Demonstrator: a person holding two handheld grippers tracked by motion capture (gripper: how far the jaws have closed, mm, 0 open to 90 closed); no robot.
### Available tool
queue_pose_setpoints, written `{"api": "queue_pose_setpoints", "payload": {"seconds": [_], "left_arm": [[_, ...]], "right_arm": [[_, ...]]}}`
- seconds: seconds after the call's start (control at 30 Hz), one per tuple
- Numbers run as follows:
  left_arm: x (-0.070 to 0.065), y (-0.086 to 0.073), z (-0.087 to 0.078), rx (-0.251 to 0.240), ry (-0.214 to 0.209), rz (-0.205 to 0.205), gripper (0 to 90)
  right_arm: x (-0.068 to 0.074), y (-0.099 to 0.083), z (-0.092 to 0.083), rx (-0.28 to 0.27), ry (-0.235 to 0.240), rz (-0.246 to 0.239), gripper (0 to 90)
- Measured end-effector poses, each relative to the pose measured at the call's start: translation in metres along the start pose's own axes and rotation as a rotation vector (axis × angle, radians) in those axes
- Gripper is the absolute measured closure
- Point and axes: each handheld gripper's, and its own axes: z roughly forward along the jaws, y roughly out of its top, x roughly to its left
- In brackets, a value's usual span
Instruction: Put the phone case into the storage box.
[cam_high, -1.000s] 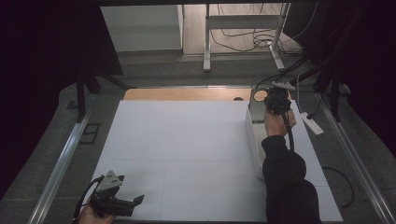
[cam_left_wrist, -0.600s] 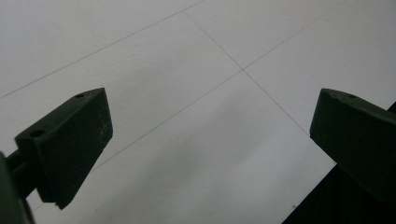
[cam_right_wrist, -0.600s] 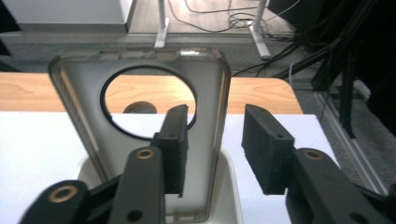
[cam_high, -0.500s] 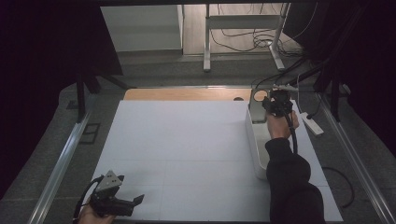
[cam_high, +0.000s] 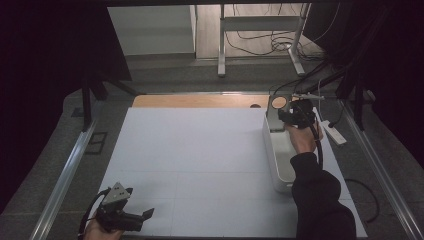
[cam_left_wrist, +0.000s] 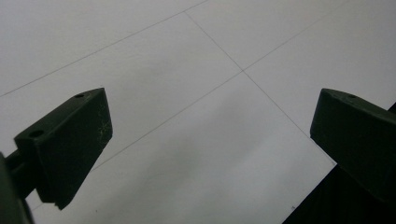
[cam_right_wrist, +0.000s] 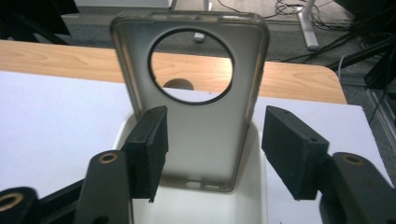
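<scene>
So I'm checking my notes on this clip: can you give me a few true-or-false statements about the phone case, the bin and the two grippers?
1. The phone case stands upright at the far end of the white bin. True.
2. The right gripper is clamped on the case. False: its jaws have just been opening and stand apart from the case between them.
3. The left gripper holds the case. False: it is open, with nothing between its jaws, over the white table.
4. The case has a round hole. True.
</scene>
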Motion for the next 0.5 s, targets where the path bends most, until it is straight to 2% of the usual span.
{"api": "queue_pose_setpoints", "payload": {"seconds": [0.17, 0.27, 0.43, 0.5], "left_arm": [[0.000, 0.000, 0.000, -0.005, -0.002, -0.002, 0.0], [0.000, 0.000, 0.000, -0.005, -0.002, -0.003, 0.0], [0.001, -0.001, 0.000, -0.007, -0.002, -0.009, 0.0], [0.001, -0.001, 0.000, -0.006, -0.002, -0.010, 0.0]], "right_arm": [[0.002, -0.002, -0.005, 0.010, 0.035, -0.008, 35.3], [0.004, -0.004, -0.010, 0.020, 0.059, -0.029, 32.1], [0.008, -0.007, -0.018, 0.009, 0.090, -0.046, 28.4], [0.010, -0.010, -0.023, 0.029, 0.119, -0.066, 24.8]]}}
